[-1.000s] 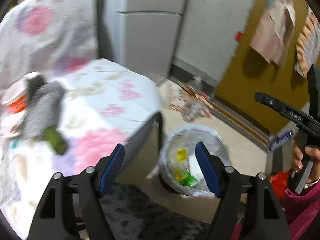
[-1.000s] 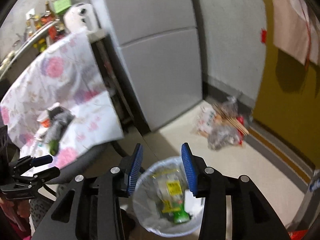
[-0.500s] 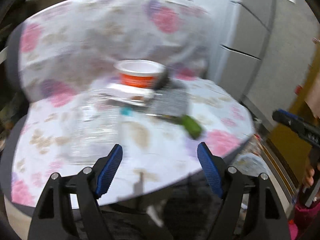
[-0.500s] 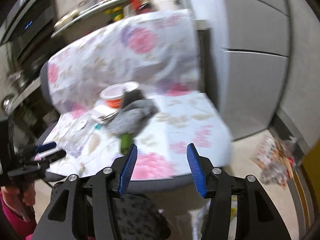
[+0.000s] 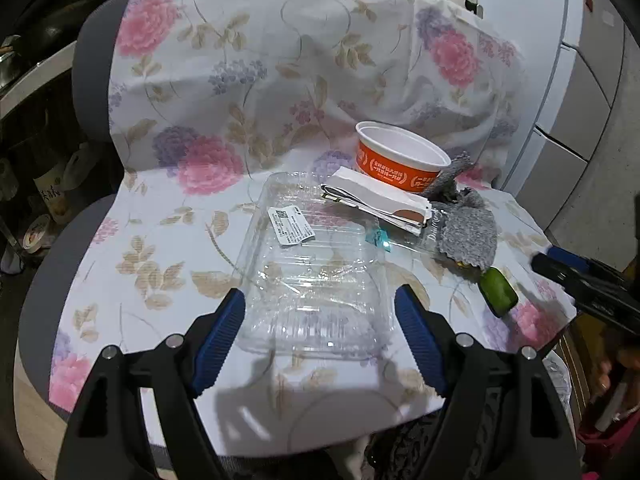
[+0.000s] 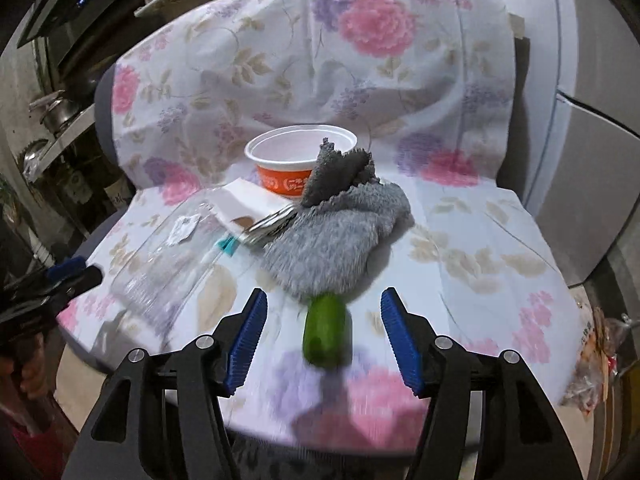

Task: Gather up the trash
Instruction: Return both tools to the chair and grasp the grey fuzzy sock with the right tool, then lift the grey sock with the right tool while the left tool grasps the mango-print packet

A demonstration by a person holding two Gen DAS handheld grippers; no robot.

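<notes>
Trash lies on a chair seat under a floral cloth (image 5: 168, 240). A clear plastic clamshell tray (image 5: 316, 272) with a white label lies just ahead of my left gripper (image 5: 320, 328), which stands open around its near edge without touching it. Behind the tray are a folded white paper bag (image 5: 380, 200) and an orange and white paper bowl (image 5: 400, 160). A green bottle (image 6: 326, 328) pokes out from under a grey fuzzy cloth (image 6: 340, 232). My right gripper (image 6: 322, 336) frames the bottle's end; its jaws are opening, with the pads clear of the bottle.
The chair's floral-covered backrest (image 6: 320, 60) rises behind the trash. A grey cabinet (image 6: 592, 120) stands to the right and kitchen shelves (image 6: 52, 112) to the left. A bag of litter (image 6: 596, 364) lies on the floor at right.
Both grippers swung away from the lined trash bin on the floor to the chair seat. The right jaws have widened. The tray and bottle now sit just ahead of them.
</notes>
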